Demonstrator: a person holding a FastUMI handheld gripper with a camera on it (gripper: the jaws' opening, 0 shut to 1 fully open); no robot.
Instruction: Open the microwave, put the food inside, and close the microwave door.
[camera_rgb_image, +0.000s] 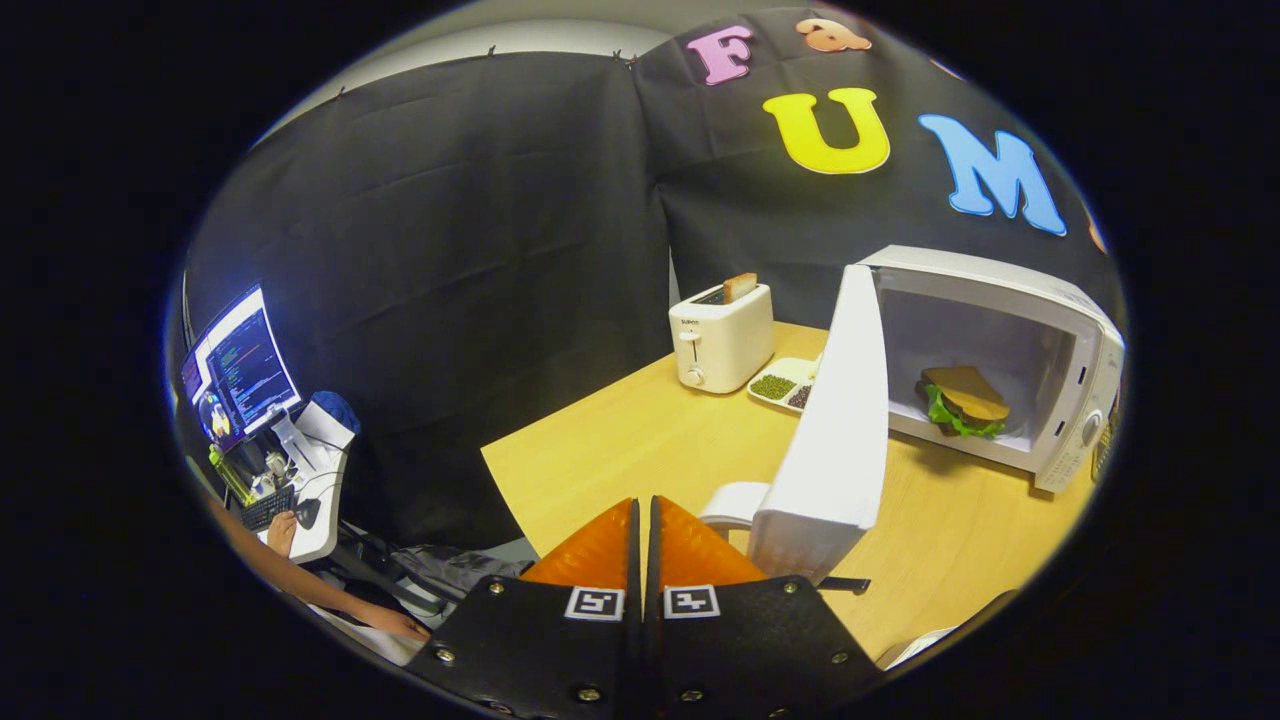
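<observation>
Gripper view has the gripper (641, 520) clenched on nothing just beside the microwave (1040, 330) door (835, 420), which hangs open, sandwich (962, 402) already inside the microwave, so closing looks like the step left

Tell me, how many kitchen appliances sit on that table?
2: a toaster at the table's far edge, and an open microwave beside it, beyond the shut gripper.

White microwave (1000, 330), white toaster (720, 345), tan table (620, 450); sandwich (962, 400) brown (green filling, probably lettuce).
</observation>
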